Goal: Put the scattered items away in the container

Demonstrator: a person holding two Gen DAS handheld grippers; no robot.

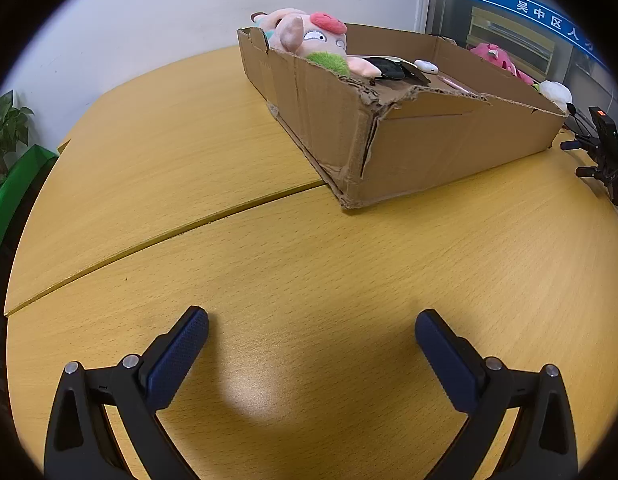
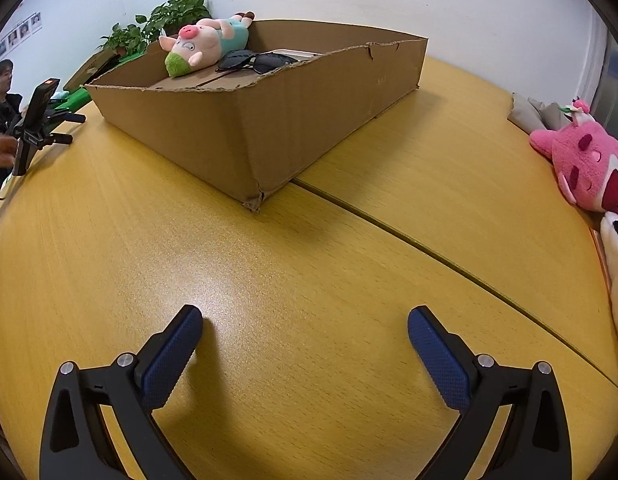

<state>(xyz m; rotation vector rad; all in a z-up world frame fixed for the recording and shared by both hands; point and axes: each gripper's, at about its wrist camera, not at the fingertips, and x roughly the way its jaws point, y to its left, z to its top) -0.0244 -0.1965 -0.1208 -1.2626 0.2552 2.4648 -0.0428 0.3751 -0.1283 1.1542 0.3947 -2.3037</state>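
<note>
Two empty tools hover over a yellow wooden tabletop [image 1: 269,280], facing a cardboard box.

The left tool [image 1: 311,326] and right tool [image 2: 305,322] are both spread wide, gripping nothing. Ahead of each sits the cardboard box [image 2: 269,120], holding a pink pig plush [image 2: 201,46] and black sunglasses [image 2: 257,61]. Far right of the right tool lies a pink bear plush [image 2: 589,164].

left wrist: low over table [image 1: 269,272], faces box [image 1: 449,148] | right wrist: same, opposite corner | shared: box
</note>
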